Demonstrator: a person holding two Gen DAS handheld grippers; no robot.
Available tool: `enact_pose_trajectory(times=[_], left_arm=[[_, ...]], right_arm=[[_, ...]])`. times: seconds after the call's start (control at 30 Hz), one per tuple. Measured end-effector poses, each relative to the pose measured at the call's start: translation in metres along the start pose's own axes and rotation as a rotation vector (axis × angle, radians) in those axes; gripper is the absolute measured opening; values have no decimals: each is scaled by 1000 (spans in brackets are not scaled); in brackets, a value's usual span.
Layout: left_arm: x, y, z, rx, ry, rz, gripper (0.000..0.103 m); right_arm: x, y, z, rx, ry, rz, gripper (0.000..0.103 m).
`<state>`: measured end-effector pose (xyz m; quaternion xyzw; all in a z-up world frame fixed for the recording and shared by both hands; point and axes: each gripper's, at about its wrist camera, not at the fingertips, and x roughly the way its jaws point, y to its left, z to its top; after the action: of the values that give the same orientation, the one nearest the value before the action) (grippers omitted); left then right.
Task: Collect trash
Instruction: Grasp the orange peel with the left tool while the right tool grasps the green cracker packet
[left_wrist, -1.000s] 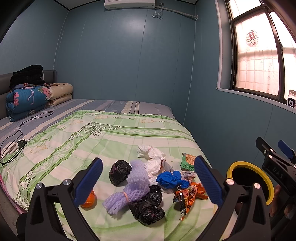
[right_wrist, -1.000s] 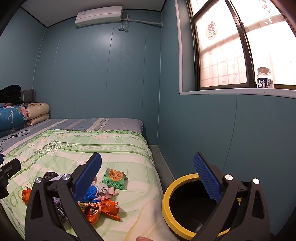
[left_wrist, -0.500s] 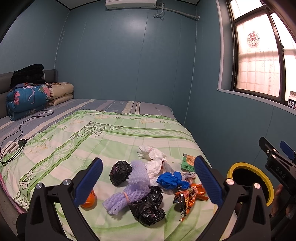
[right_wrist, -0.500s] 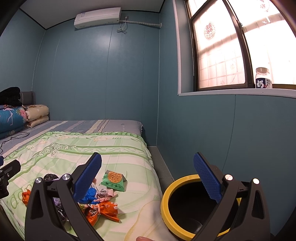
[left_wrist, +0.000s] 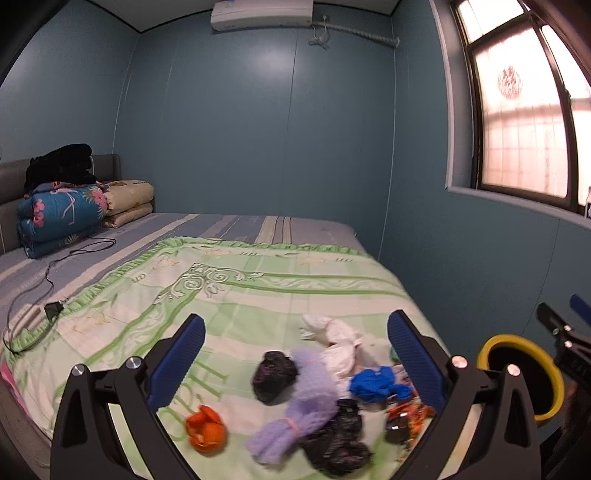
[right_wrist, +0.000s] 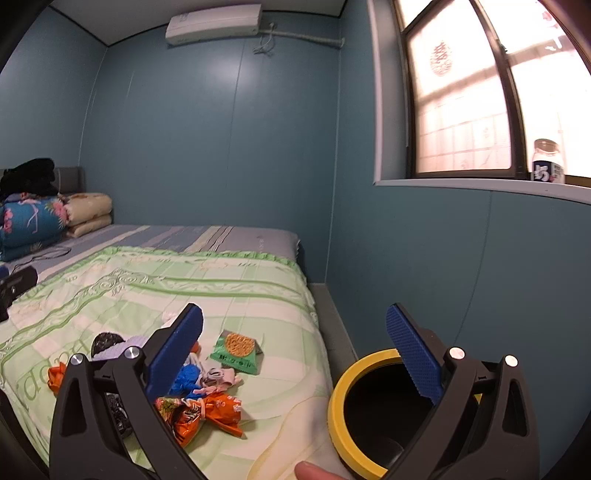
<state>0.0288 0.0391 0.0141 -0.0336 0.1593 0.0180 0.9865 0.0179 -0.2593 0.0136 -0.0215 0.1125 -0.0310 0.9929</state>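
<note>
- Yellow-rimmed bin (right_wrist: 338, 406) at right of bed (left_wrist: 258, 288), dark inside, contents not discernible.
- Trash pile (left_wrist: 332, 398) at bed's near right corner: black bags, purple foam net, blue glove, white tissue, orange wrapper (right_wrist: 207, 411), green packet (right_wrist: 238, 350).
- Left gripper (left_wrist: 295, 362) and right gripper (right_wrist: 295, 354): fingers spread wide, holding nothing.

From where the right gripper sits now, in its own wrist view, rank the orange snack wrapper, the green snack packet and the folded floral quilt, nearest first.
From the right gripper:
1. Orange snack wrapper, low left, on the bedspread by the left finger.
2. Green snack packet, just beyond it, mid-bed.
3. Folded floral quilt, far left at the headboard.
</note>
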Motion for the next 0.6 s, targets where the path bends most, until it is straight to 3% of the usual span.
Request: enact_pose_trajectory(times=[0.33, 0.6], left_arm=[[28, 81, 3, -18, 161, 70, 96], [45, 109, -38, -19, 346, 76, 96]], right_arm=[[49, 20, 13, -6, 158, 84, 95], [120, 32, 7, -24, 371, 147, 95]])
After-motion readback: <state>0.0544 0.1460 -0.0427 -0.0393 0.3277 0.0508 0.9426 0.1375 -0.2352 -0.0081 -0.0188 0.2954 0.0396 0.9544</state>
